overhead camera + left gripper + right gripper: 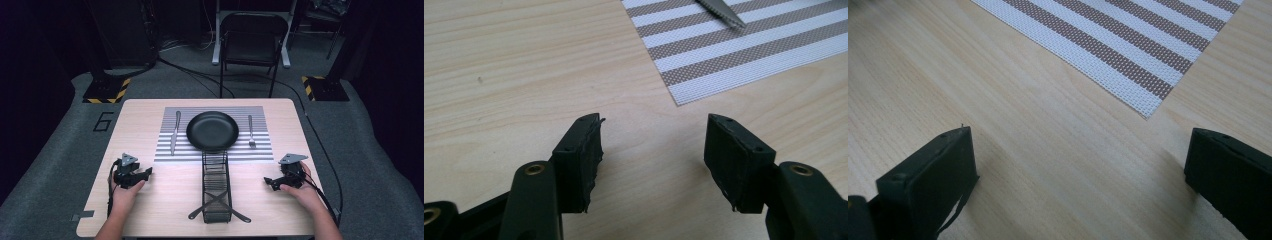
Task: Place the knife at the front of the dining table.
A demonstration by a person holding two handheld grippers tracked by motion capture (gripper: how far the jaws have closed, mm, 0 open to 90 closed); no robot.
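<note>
A black plate (212,130) lies in the middle of a striped placemat (260,150) on the wooden table. A knife (175,131) lies on the mat left of the plate, a fork (251,131) on its right. A black wire rack (216,185) stands in front of the mat. My left gripper (146,173) rests on the table at the front left, open and empty; its view shows its jaws apart (653,145) over bare wood, with the knife tip (723,12) on the mat corner (734,55). My right gripper (269,182) rests at the front right, open and empty (1080,160), near the mat corner (1128,50).
A black folding chair (252,40) stands behind the table. Cables run over the grey floor, and stands with yellow-black striped bases (106,90) sit at both far corners. Bare wood lies between each gripper and the rack.
</note>
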